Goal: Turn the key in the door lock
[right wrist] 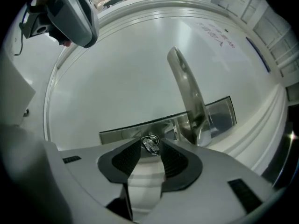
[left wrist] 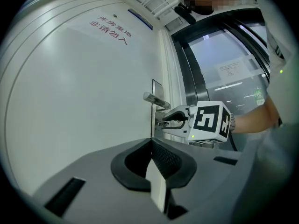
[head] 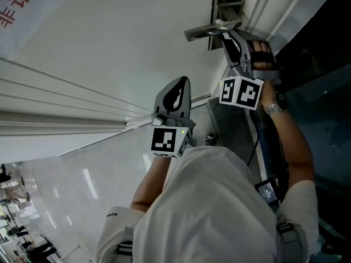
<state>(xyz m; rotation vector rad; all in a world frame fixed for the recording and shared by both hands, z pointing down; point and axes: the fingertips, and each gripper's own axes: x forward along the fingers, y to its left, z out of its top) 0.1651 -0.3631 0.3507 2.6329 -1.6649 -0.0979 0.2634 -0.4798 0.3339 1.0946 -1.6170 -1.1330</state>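
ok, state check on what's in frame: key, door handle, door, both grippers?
key, seated in the lock, clamped between the right jaws.
door handle, untouched, nothing pressing on it.
door, looks closed; latch not visible.
right gripper, jaws shut on the key.
left gripper, jaws together, empty, clear of the door.

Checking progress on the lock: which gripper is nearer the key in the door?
Right. The right gripper is under the door handle, closed on the key. The left gripper sits back from the door, shut and empty.
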